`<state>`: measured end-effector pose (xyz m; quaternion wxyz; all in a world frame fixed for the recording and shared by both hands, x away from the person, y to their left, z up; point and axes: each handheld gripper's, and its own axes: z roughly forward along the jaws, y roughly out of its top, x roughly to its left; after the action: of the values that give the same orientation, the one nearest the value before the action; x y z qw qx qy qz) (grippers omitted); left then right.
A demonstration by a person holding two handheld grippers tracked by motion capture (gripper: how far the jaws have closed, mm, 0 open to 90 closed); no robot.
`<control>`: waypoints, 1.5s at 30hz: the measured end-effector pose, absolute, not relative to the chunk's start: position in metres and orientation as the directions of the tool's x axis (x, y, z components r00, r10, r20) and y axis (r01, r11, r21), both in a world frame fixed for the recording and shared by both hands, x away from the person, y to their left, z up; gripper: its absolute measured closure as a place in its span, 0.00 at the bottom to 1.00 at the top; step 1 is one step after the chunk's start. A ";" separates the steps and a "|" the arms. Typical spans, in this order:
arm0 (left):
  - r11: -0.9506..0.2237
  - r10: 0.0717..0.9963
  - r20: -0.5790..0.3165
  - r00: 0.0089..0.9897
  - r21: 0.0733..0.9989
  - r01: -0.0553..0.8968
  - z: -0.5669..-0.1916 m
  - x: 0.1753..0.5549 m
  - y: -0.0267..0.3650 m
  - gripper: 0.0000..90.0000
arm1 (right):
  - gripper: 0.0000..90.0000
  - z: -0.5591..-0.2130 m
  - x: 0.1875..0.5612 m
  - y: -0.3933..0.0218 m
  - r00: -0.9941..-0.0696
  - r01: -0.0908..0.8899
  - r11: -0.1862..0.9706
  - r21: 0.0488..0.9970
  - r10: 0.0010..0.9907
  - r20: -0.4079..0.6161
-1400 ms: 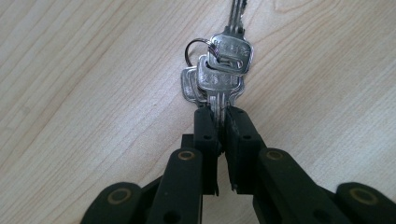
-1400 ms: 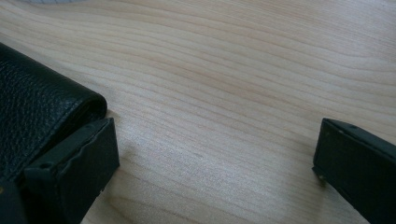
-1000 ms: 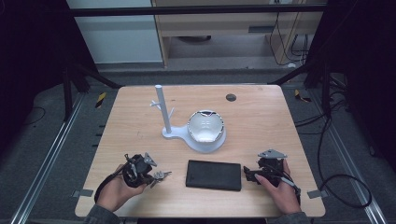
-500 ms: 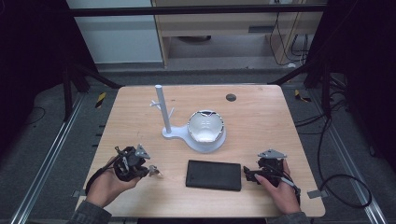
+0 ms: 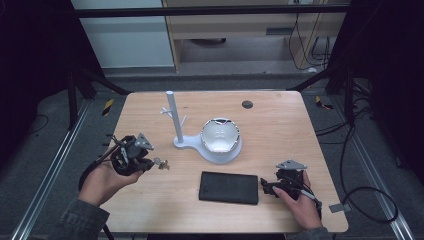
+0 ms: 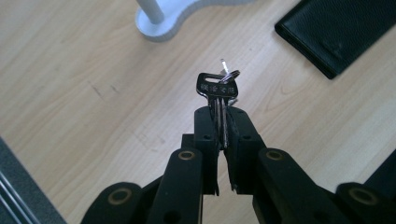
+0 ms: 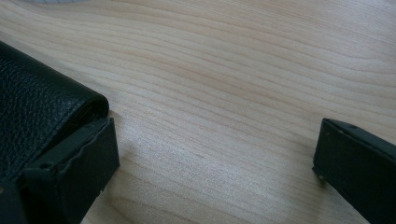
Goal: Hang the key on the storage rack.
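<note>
Holding a bunch of keys [image 6: 218, 88], the left gripper [image 5: 131, 156] has its jaws pinched tight on the key blades, heads sticking out past the tips, lifted off the table [image 5: 280, 125] at its left side. Pick-up looks done; the hang is what's left, judging by the white key stand [image 5: 172, 117] with pegs, well apart from the keys, its base joined to a white dish [image 5: 220, 136]. Right gripper [image 7: 215, 154] sits low on the table, jaws spread wide with nothing between, one jaw touching the edge of the black wallet [image 5: 229, 187]. Wallet lies flat, untouched otherwise. Roughly halfway, I'd say.
</note>
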<state>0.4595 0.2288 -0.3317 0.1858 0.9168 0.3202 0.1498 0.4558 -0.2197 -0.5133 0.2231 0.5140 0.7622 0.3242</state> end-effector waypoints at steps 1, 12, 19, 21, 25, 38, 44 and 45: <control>-0.726 0.643 0.157 0.750 0.439 0.530 -0.329 0.461 0.229 0.93 | 0.00 -0.513 0.456 -0.220 -0.373 0.639 0.262 0.724 0.928 -0.007; -0.706 0.668 0.167 0.725 0.451 0.547 -0.298 0.481 0.239 0.93 | 0.00 -0.513 0.456 -0.219 -0.375 0.640 0.262 0.722 0.927 -0.004; -0.692 0.683 0.168 0.711 0.460 0.556 -0.289 0.486 0.244 0.93 | 0.00 -0.513 0.457 -0.219 -0.376 0.639 0.263 0.722 0.927 -0.005; -0.693 0.683 0.172 0.710 0.461 0.555 -0.286 0.487 0.245 0.93 | 0.00 -0.513 0.457 -0.219 -0.376 0.638 0.264 0.723 0.927 -0.006; -0.689 0.684 0.169 0.709 0.468 0.553 -0.280 0.490 0.246 0.93 | 0.00 -0.513 0.457 -0.219 -0.375 0.639 0.261 0.723 0.927 -0.003; -0.694 0.683 0.190 0.705 0.470 0.545 -0.267 0.495 0.248 0.93 | 0.00 -0.513 0.457 -0.219 -0.375 0.639 0.262 0.723 0.927 -0.005; -0.695 0.684 0.200 0.701 0.470 0.544 -0.258 0.498 0.245 0.93 | 0.00 -0.513 0.457 -0.219 -0.376 0.639 0.263 0.723 0.927 -0.006; -0.697 0.682 0.199 0.703 0.468 0.544 -0.256 0.498 0.244 0.93 | 0.00 -0.513 0.457 -0.219 -0.375 0.639 0.262 0.723 0.927 -0.005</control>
<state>0.4981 0.2437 -0.2563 0.1906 0.9030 0.3394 0.1820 0.4571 -0.2190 -0.5132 0.2217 0.5133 0.7627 0.3250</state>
